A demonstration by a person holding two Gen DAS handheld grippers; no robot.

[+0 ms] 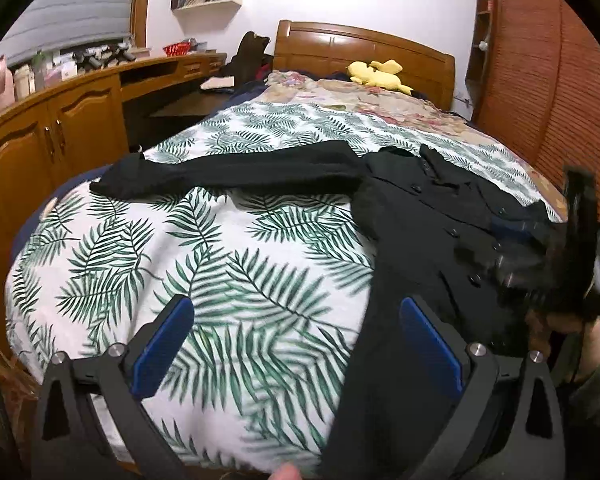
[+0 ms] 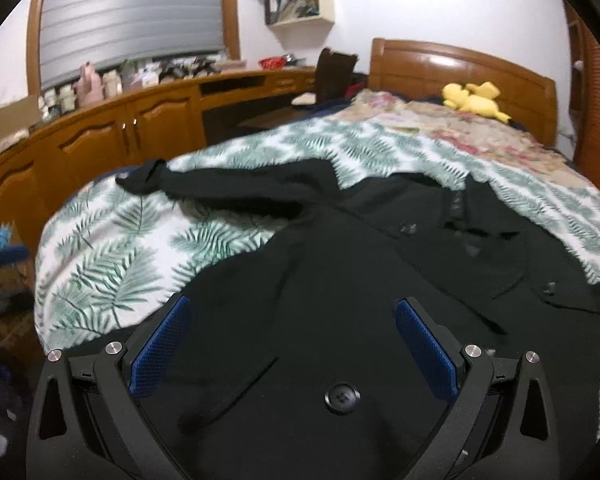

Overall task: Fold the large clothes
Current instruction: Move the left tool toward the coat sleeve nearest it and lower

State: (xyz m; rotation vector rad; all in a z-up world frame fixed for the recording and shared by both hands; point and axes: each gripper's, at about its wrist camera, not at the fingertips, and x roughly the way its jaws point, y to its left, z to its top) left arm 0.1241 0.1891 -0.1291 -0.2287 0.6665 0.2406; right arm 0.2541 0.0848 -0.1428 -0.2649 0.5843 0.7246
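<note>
A black coat (image 2: 340, 280) lies spread on the bed (image 1: 140, 264), front up, buttons showing. Its body runs away from both tongs toward the headboard (image 1: 364, 46), collar at the far end, hem nearest. One sleeve (image 1: 236, 170) stretches out flat to the left, crosswise to the body, its cuff well off to the far left of the left tongs.

The left tongs (image 1: 296, 344) are open and hold nothing; they hang over bare leaf-print cover, with the coat's left edge just under the right finger. The right tongs (image 2: 292, 340) are open too, empty, directly above the coat's lower front, a button (image 2: 342, 397) just below the gap.

The sleeve lies ahead and left, so the left tongs look the nearer for it. My guess is that folding the sleeve across the body comes next, with the right tongs well placed to pin or take the hem.
</note>
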